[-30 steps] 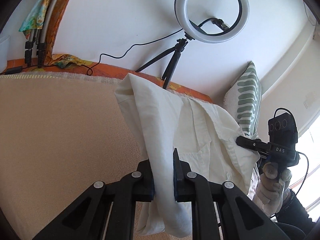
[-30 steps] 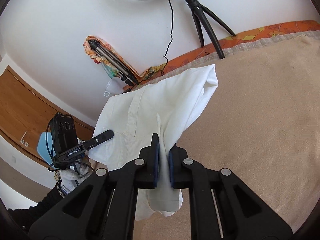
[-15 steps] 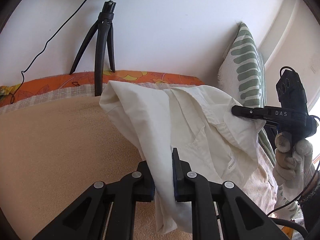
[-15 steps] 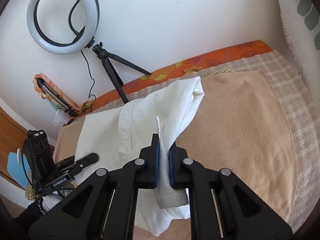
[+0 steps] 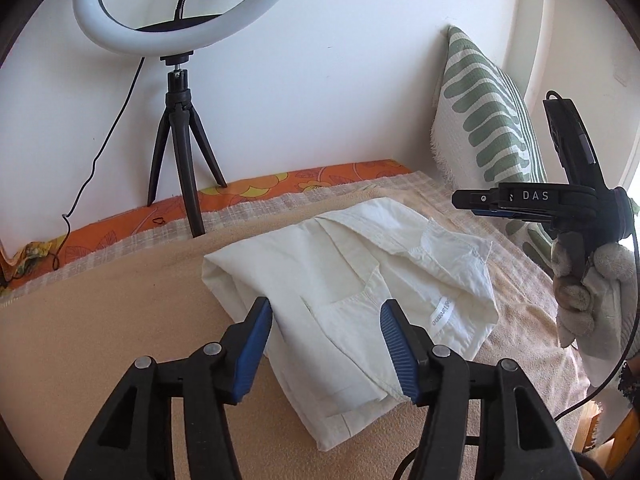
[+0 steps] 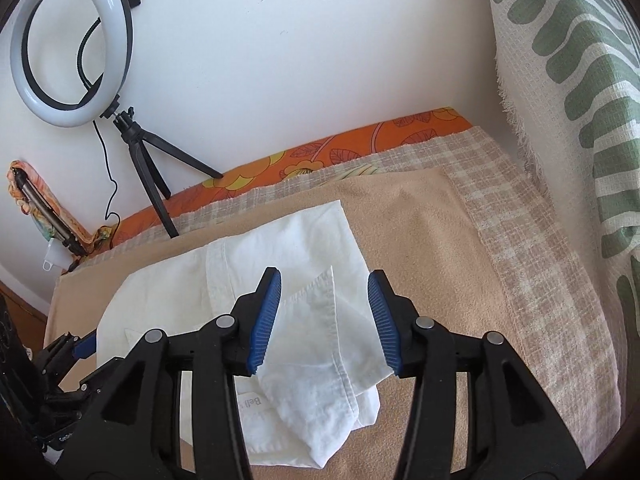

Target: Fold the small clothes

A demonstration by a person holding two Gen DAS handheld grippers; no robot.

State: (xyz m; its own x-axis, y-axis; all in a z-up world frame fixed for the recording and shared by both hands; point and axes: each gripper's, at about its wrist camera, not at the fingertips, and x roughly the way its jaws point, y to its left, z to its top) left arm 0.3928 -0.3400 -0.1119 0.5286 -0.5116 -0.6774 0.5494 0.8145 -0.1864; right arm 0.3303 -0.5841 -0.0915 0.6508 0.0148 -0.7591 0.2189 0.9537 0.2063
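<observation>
Shirt (image 5: 352,280), white, lies folded over on the tan blanket (image 5: 100,320) of a bed. Left wrist view: blanket sits over a checked cover (image 5: 248,212), w/ an orange floral sheet (image 5: 120,220) along the white wall. Ring light (image 5: 188,4) on a black tripod (image 5: 180,152) stands at the back edge, cable trailing left. Green-and-white pillow (image 5: 488,120) leans upright in the right corner. Left gripper (image 5: 326,344) hangs over the shirt's near left part, jaws opening, blue pads clear of the cloth, fabric lying between them but not pinched. Right gripper (image 5: 464,202) shows side-on at right, held by a gloved hand (image 5: 588,288), above the shirt's right edge. Bare blanket is wide open to the left and front.

Right wrist view: same bed; shirt (image 6: 280,280) lies toward the left, a loose hem flap below. Right gripper (image 6: 324,320) jaws opening, about half apart, hem cloth between the pads, not gripped. Left gripper (image 6: 68,344) sits at the lower left by the shirt's edge. Blanket (image 6: 420,248) is bare to the right, up to the checked cover (image 6: 520,260) and pillow (image 6: 568,80). Ring light (image 6: 72,44) stands back left.

No containers seen.
</observation>
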